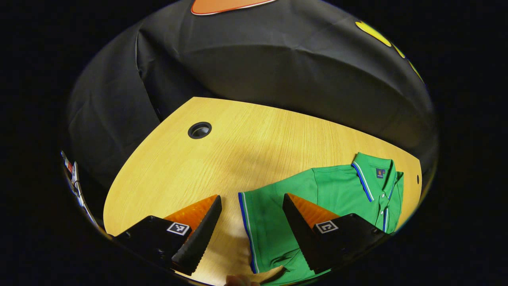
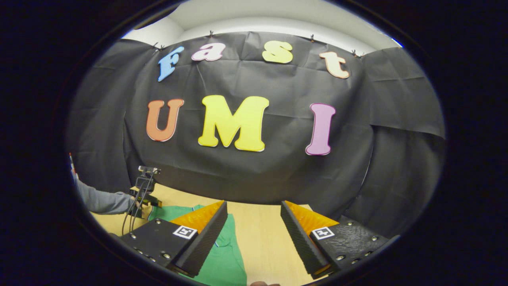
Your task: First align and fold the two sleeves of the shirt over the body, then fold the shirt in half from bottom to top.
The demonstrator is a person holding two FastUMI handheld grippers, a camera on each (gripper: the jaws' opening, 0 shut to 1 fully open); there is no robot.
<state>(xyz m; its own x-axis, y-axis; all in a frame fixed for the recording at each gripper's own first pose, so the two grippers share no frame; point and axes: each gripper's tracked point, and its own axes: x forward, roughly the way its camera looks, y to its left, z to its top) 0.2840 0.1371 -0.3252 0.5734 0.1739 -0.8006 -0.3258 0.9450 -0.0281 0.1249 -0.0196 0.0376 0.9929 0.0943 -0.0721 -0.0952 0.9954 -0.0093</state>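
Observation:
A green polo shirt [image 1: 337,190] lies flat on the wooden table [image 1: 222,159], collar toward the far right in the left gripper view. Its short sleeve, with a blue and white striped cuff [image 1: 245,222], reaches between the fingers of my left gripper [image 1: 252,196]. That gripper is open and hovers over the sleeve, one finger above the bare table and the other above the green cloth. In the right gripper view my right gripper [image 2: 254,203] stands open with nothing in it, above the table beside the shirt [image 2: 224,262]. Farther left there, a grey-sleeved arm [image 2: 101,200] holds the left gripper [image 2: 145,186].
A round cable hole [image 1: 199,130] sits in the table toward the far left, and a smaller hole [image 1: 417,179] near the right edge. The black cloth wall [image 1: 278,71] hangs close behind the table. Bare wood [image 2: 266,238] runs right of the shirt.

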